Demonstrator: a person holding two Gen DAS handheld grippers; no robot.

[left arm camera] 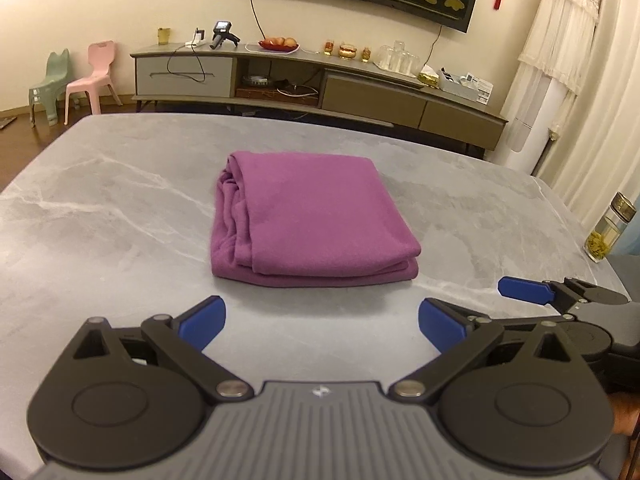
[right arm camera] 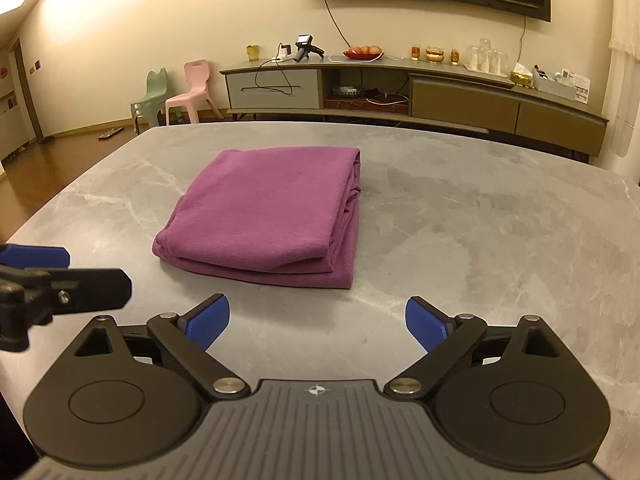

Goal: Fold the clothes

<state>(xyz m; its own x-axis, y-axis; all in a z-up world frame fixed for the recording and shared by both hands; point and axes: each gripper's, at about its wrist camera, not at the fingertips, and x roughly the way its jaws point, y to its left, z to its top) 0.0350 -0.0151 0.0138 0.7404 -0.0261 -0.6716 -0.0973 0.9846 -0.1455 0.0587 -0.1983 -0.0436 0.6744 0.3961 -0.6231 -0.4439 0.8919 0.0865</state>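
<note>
Grey marble table w/ folded purple cloth lying mid-top, well clear of all edges. Left gripper & right gripper both spread wide, nothing between pads, hovering by near edge.

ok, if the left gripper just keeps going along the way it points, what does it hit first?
Probably the near edge of the folded purple cloth on the grey marble-look table. The left gripper is open, tilted down, nothing between its blue pads. Depth is unclear; it might touch bare tabletop just short of the cloth.
</note>
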